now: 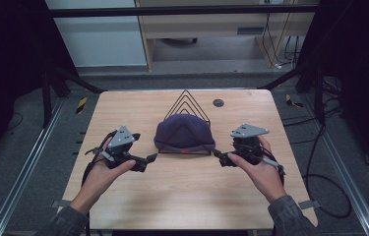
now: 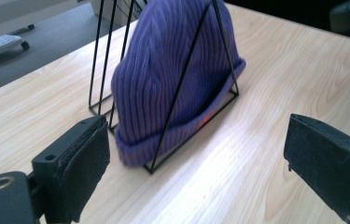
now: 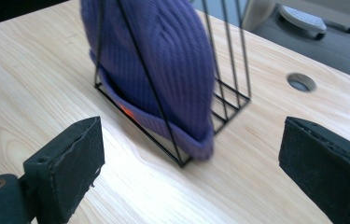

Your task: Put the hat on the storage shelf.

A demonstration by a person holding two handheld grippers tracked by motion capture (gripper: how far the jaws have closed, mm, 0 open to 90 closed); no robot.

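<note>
A purple knit beanie [image 1: 184, 132] is sitting slotted into a black wire rack [image 1: 187, 101] near the middle of the wooden table [image 1: 182, 191], its cuffed brim resting low against the rack's front triangle. The left gripper [image 1: 153, 158] and the right gripper [image 1: 216, 154] are flanking it, each with jaws standing wide and nothing between them. The hat is lying just ahead of both, near but not touching, one brim end toward each gripper. If the step is lifting the hat out, it looks best done by each gripper pinching only the soft brim at its own end, keeping the pads clear of the thin wires, then raising both sides evenly so the knit is not snagging.
</note>
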